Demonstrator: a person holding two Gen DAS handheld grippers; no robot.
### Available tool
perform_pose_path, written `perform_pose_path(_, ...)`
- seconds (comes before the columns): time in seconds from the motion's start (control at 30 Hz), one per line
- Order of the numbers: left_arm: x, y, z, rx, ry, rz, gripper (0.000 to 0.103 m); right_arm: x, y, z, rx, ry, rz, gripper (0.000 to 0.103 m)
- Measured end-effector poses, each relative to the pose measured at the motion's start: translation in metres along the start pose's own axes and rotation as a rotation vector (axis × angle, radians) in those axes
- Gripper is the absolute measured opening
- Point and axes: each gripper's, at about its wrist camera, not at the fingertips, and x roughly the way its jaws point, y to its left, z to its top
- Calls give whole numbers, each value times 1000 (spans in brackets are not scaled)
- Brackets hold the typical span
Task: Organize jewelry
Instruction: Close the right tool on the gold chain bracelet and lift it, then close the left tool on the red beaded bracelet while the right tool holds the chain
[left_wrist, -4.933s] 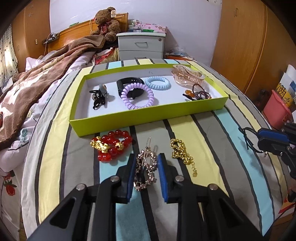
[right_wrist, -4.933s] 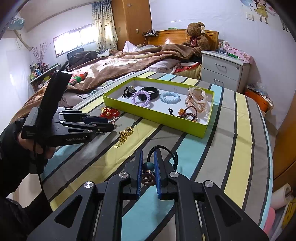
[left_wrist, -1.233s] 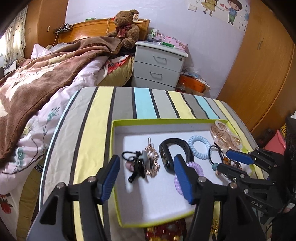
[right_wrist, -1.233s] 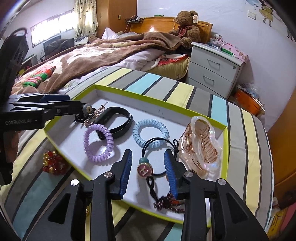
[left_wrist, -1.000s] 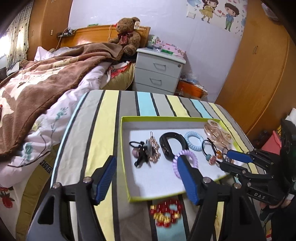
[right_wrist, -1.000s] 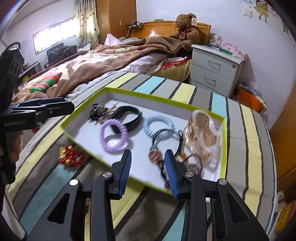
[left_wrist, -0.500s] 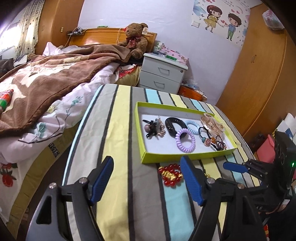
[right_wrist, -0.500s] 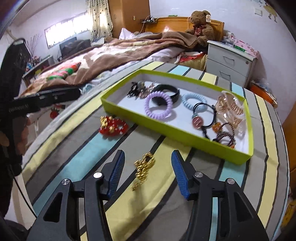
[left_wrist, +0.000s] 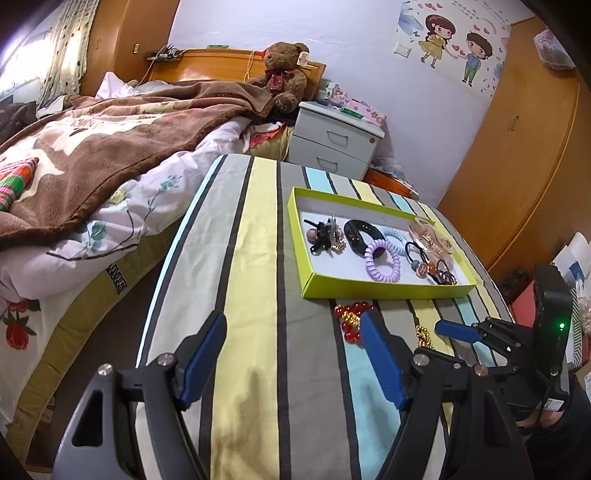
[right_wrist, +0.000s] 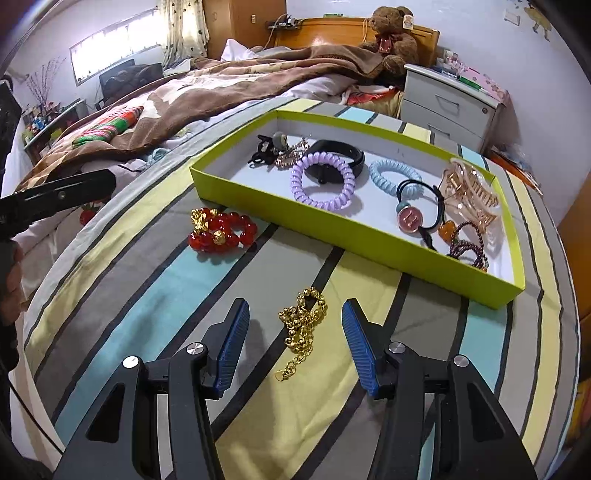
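Note:
A lime-green tray on the striped cloth holds several hair ties, a black band, a clear claw clip and a gold hair clip. A gold chain bracelet lies on the cloth just ahead of my open, empty right gripper, between its blue pads. A red bead bracelet lies left of it, near the tray's front wall. My left gripper is open and empty, held back over the cloth, well short of the tray. The gold chain shows partly there.
The striped table drops off at its left edge toward a bed with a brown blanket. A white nightstand and a teddy bear stand behind. The right gripper's body shows at the right of the left wrist view.
Both grippers let go of their pieces in the tray and pulled back toward the near edge. The right gripper has come low over the gold chain with its jaws wider.

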Motion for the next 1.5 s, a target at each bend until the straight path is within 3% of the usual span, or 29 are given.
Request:
perform_pose_path(0.37, 3, -1, -6, -7, 14, 6, 76, 2, 4, -6, 16, -21, -28, 50)
perform_pose_path(0.53, 8, -7, -6, 0, 26, 8, 76, -1, -5, -6, 58, -30, -34, 27)
perform_pose_path(0.9, 21, -29, -6, 35, 63, 3, 76, -6, -18, -10, 99, -39, 9, 10)
perform_pose_path(1.5, 63, -60, -6, 92, 139, 18, 76, -44, -52, -18, 184, -128, 61, 6)
